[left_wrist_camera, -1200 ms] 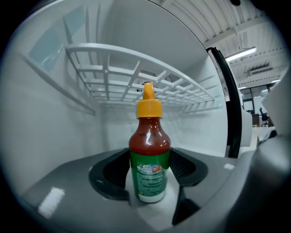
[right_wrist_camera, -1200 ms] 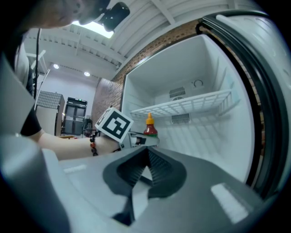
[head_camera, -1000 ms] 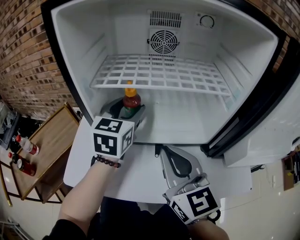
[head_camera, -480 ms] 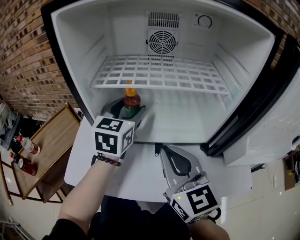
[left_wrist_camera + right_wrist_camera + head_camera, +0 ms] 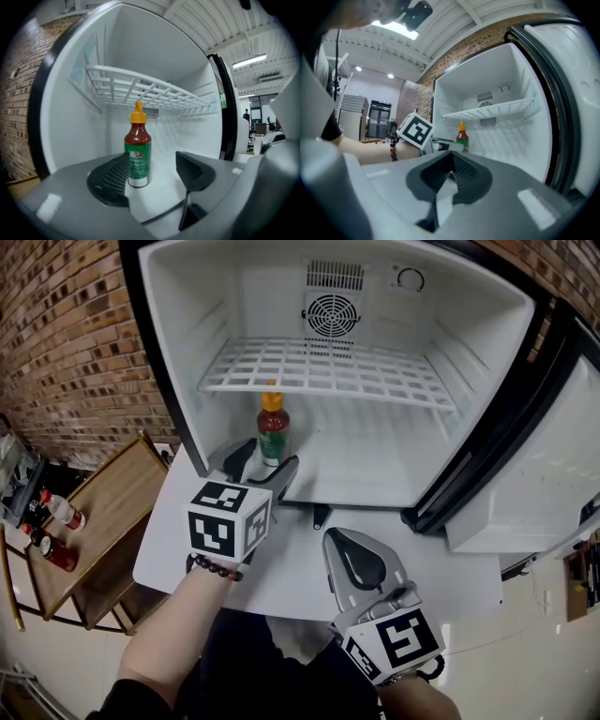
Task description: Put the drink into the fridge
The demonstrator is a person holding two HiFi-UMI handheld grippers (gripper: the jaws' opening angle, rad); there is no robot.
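Observation:
The drink, a red bottle (image 5: 273, 430) with an orange cap and green label, stands upright on the fridge floor (image 5: 375, 465) under the wire shelf (image 5: 328, 371). My left gripper (image 5: 264, 457) sits at the fridge's front lip, open; its jaws have just been opening. In the left gripper view the bottle (image 5: 138, 150) stands free just past the pads, nearer the left one, and my left gripper (image 5: 154, 171) does not press on it. My right gripper (image 5: 323, 526) is shut and empty over the white table (image 5: 216, 568). From the right gripper view, past my right gripper (image 5: 451, 164), the bottle (image 5: 462, 136) shows inside the fridge.
The fridge door (image 5: 534, 474) hangs open at the right. A brick wall (image 5: 66, 334) runs along the left. Below it stands a wooden cart (image 5: 103, 512) with small bottles (image 5: 56, 512) beside it. The fridge's back wall carries a fan grille (image 5: 334, 310).
My left gripper has drawn back from the bottle toward the fridge's front edge, and the bottle stays standing inside. The right gripper has shifted back a little over the table.

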